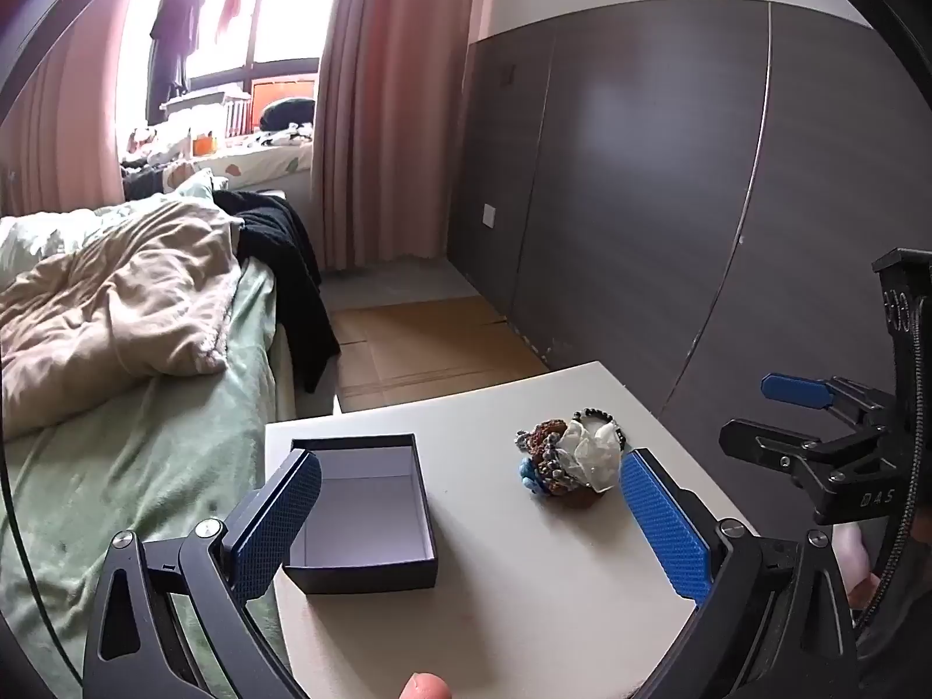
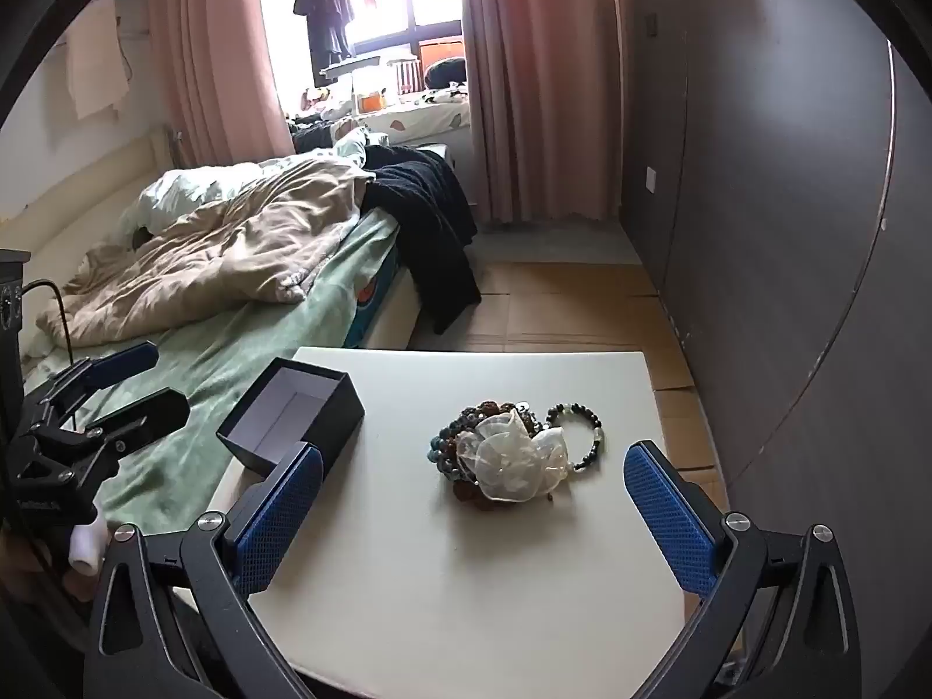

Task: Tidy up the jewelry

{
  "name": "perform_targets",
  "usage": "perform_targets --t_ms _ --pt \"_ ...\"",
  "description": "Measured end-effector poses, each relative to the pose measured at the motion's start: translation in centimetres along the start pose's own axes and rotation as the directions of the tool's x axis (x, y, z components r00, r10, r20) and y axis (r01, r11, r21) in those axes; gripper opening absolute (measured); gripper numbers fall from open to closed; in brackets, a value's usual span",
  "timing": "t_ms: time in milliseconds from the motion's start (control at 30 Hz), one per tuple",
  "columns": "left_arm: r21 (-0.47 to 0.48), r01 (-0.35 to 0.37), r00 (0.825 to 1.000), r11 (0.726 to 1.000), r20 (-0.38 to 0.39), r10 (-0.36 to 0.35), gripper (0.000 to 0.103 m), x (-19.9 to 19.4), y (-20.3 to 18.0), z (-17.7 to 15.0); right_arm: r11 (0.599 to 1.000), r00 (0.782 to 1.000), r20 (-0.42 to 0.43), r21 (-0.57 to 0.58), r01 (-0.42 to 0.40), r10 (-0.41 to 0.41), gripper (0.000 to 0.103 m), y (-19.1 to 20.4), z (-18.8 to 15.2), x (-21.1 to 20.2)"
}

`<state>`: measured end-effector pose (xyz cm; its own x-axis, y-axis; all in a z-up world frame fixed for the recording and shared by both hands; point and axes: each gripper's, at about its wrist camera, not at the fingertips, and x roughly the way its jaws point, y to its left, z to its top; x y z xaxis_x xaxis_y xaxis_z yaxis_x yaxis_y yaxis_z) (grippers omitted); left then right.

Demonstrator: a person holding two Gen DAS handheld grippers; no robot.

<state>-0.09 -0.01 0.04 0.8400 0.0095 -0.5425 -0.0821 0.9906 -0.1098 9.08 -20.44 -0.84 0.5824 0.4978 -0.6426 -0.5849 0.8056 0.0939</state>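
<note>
Both grippers, left point(image 1: 469, 515) and right point(image 2: 473, 509), above the counter point(image 2: 442, 582), jaws wide, holding nothing. Open dark box point(image 1: 373, 515) left; heap of perhaps 4 beaded bracelets point(image 2: 512, 454) beside it, apart.

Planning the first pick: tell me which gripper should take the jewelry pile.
Right, probably. The jewelry pile lies centred between the right gripper and its open jaws, while the left gripper faces the open box, with the pile beside its right finger. Both are empty.
</note>
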Motion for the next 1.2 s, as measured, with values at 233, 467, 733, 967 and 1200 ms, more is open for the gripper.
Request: perform_targets --t_ms 233,467,733,967,1200 --pt "-0.004 -0.001 1.0 1.0 -0.008 0.001 0.103 -0.1 -0.1 0.1 1.0 1.0 0.009 0.002 -0.002 0.002 0.103 0.0 0.0 0.0" --pt "-0.005 -0.012 1.0 1.0 0.003 0.012 0.103 -0.2 0.3 -0.1 1.0 1.0 0.013 0.004 -0.004 0.004 0.103 0.1 0.0 -0.1" --pt "-0.018 0.0 1.0 1.0 -0.002 0.0 0.103 -0.3 0.6 0.0 1.0 1.0 0.015 0.003 -0.002 0.002 0.103 0.3 -0.1 0.0" --pt "-0.007 0.002 1.0 1.0 -0.006 -0.002 0.103 0.0 0.6 -0.2 1.0 1.0 0.017 -0.001 -0.002 0.002 0.103 0.1 0.0 -0.3" --pt "-0.003 -0.001 1.0 1.0 0.013 0.001 0.103 0.0 0.6 -0.2 1.0 1.0 0.02 -0.005 0.0 0.0 0.103 0.3 0.1 -0.4"
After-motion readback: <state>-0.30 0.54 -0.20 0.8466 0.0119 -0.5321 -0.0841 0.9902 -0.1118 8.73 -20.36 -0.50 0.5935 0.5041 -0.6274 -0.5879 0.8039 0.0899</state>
